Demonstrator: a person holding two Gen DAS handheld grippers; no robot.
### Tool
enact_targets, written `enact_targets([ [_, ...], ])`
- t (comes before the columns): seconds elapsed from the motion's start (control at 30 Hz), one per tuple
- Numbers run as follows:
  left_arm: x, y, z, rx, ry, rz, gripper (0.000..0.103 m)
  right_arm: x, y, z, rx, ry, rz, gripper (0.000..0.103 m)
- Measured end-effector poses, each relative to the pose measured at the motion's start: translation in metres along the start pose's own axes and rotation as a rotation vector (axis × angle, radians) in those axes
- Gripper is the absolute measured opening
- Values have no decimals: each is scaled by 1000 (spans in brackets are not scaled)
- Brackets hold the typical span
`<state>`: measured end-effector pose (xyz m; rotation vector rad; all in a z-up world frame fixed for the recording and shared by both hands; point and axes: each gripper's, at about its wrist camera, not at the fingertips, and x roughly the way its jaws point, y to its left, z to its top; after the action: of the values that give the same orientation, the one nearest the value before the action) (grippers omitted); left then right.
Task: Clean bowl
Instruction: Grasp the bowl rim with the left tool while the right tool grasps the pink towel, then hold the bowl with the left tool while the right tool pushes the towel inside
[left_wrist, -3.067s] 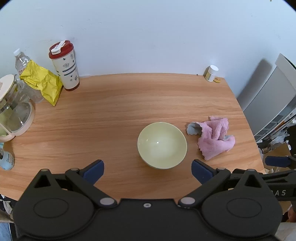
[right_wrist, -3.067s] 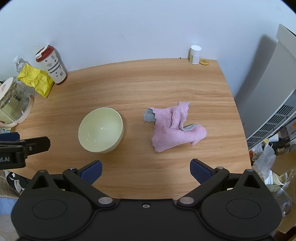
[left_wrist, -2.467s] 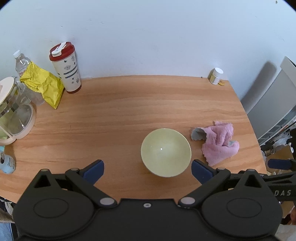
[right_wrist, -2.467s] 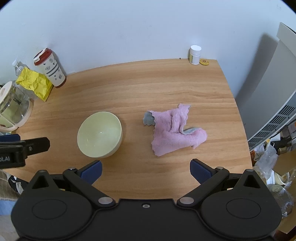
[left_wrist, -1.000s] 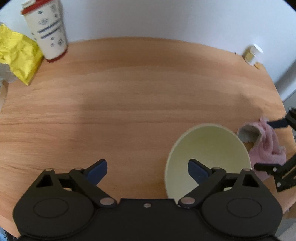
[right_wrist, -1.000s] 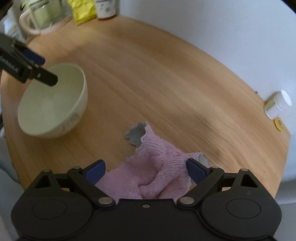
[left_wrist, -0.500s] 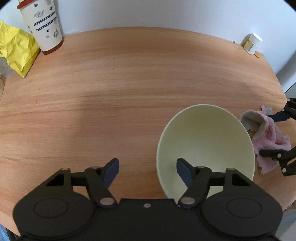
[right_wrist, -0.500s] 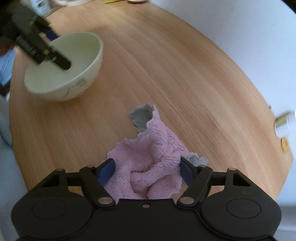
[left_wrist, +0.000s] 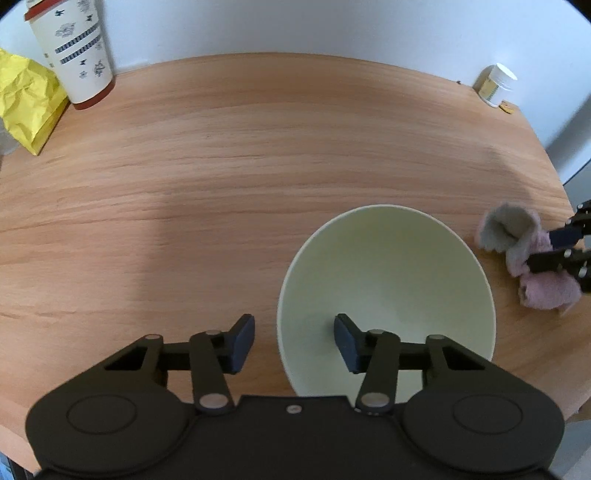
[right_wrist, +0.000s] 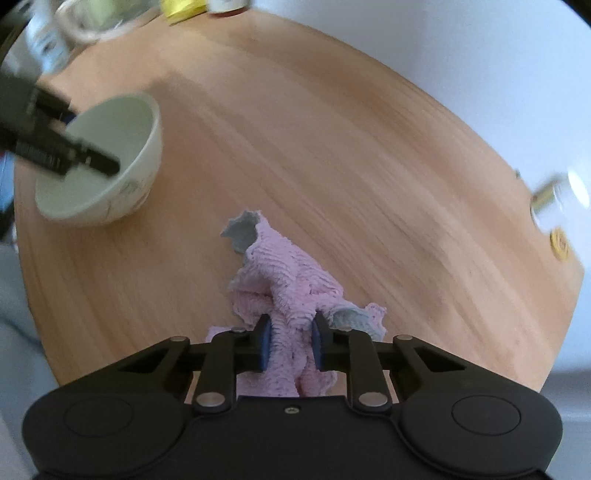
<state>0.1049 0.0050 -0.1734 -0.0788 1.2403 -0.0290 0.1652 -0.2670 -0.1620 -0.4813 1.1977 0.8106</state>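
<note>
**Both hand-held grippers at their targets**

Right now my left hand-held gripper (left_wrist: 294, 338) straddles the near rim of the pale green round ceramic bowl (left_wrist: 391, 280): one blue-padded finger sits inside the bowl, the other outside its wall. A gap shows between each pad and the rim, so the jaws stand partly open and are not yet clamped. The bowl rests on the light wooden desk (left_wrist: 229, 155), towards its near right part.

My right hand-held gripper (right_wrist: 290, 343) is pinched tight on the crumpled pink terry cloth with a grey underside (right_wrist: 284, 280); a fold of it is bunched between the two pads. The cloth lies on the desk just right of the bowl, apart from it.

Along the far edge I see a white patterned tumbler with a red base (left_wrist: 70, 55), a crumpled yellow bag (left_wrist: 26, 103) beside it, and a small white-capped jar (left_wrist: 495, 84) at the far right corner.
</note>
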Motion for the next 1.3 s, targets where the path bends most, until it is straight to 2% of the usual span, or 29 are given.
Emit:
enact_targets([
  [0.07, 1, 1, 3, 10, 9, -18, 34, -11, -4, -1, 88, -29, 34, 23],
  [0.27, 2, 3, 7, 53, 35, -71, 26, -43, -12, -4, 336, -127, 137, 23],
  [0.47, 4, 9, 9, 61, 68, -126, 24, -56, 1, 24, 429, -266, 229, 23],
  [0.6, 6, 14, 9, 61, 92, -160, 24, -53, 13, 38, 448, -336, 252, 23],
  [0.8, 5, 15, 9, 98, 98, -168, 23, -30, 47, 64, 405, -307, 273, 23],
  [0.97, 2, 17, 7, 121, 81, -177, 19, -7, 69, 79, 309, -245, 240, 23],
  [1.17, -5, 21, 3, 157, 67, -184, 17, 20, 83, 98, 225, -166, 220, 23],
  [1.3, -10, 25, -2, 184, 58, -190, 17, 26, 86, 102, 199, -146, 209, 23],
])
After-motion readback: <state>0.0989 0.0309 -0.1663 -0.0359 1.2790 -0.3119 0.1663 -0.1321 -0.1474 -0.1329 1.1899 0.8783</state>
